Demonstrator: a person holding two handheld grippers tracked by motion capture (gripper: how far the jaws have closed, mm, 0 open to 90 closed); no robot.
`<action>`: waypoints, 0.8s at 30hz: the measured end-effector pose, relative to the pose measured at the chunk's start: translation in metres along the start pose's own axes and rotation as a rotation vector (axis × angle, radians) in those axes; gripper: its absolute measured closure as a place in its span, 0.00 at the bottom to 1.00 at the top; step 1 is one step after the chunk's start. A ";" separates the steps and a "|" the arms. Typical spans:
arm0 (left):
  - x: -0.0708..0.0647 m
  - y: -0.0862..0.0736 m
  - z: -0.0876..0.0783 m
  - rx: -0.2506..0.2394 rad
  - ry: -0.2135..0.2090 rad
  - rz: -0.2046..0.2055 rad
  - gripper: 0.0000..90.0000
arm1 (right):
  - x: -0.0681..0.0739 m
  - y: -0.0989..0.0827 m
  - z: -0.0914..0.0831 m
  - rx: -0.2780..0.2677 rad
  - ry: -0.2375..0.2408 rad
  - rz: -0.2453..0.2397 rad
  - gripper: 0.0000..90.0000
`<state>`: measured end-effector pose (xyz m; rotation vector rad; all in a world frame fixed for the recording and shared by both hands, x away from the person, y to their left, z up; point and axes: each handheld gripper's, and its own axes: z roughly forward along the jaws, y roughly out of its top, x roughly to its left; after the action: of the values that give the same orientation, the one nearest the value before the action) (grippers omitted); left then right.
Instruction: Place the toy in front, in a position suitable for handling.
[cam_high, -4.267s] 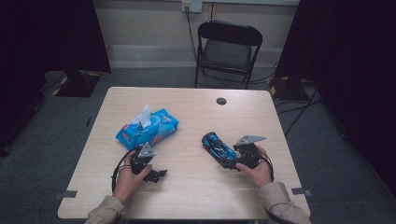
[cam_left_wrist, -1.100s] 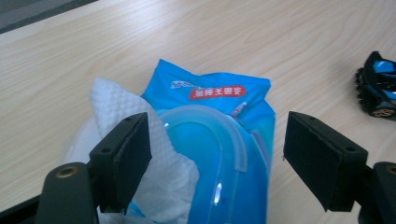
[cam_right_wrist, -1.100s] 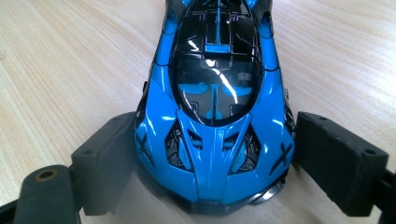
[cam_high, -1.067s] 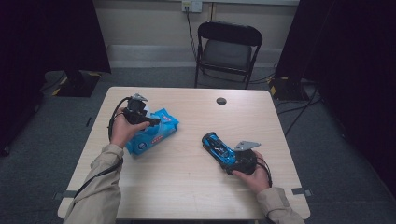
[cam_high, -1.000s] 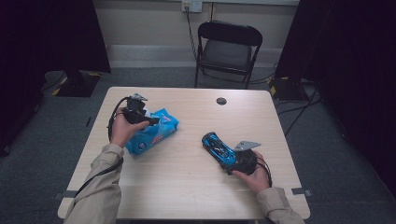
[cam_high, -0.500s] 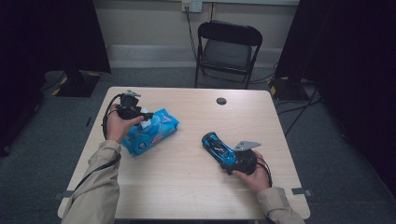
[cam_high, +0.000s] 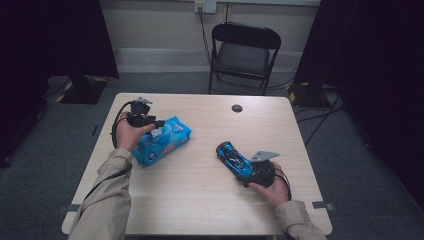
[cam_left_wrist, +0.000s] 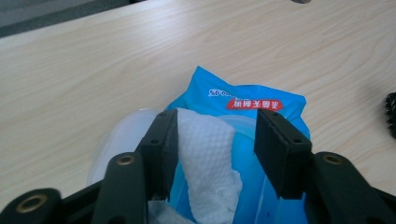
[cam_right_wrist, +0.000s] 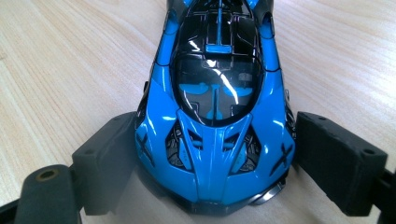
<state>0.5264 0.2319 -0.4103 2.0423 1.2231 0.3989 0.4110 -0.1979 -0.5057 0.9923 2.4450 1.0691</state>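
The left claw (cam_left_wrist: 212, 140) is held open astride the white wipe (cam_left_wrist: 205, 154) standing up from the blue wipes pack (cam_high: 161, 141), its left jaw touching the wipe. The right claw (cam_right_wrist: 212, 154) is open around the blue toy car's (cam_right_wrist: 215, 98) tail, the car's long axis running straight ahead between the jaws on the worktop (cam_high: 200, 190).

A blue pack of wet wipes (cam_high: 162, 141) lies flat on the left part of the light wooden worktop (cam_high: 200, 200), its long side set at a slant, with red-and-white printing at its far end. A white wipe (cam_left_wrist: 208, 163) stands pulled up out of its top opening, crinkled and upright. To the right lies a glossy blue-and-black toy sports car (cam_high: 234, 158), on its wheels and angled diagonally across the worktop.
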 end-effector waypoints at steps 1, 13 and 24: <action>0.000 0.000 0.001 0.001 0.003 -0.004 0.59 | 0.000 0.000 0.000 0.000 0.000 0.000 0.16; 0.005 -0.004 0.002 0.052 -0.036 -0.058 0.78 | 0.000 0.000 0.000 0.001 0.003 -0.002 0.16; 0.002 0.000 -0.005 0.107 -0.018 -0.085 0.99 | 0.000 0.000 0.000 0.000 0.003 -0.002 0.16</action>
<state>0.5243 0.2360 -0.4070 2.0704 1.3403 0.2802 0.4113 -0.1981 -0.5057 0.9885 2.4479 1.0699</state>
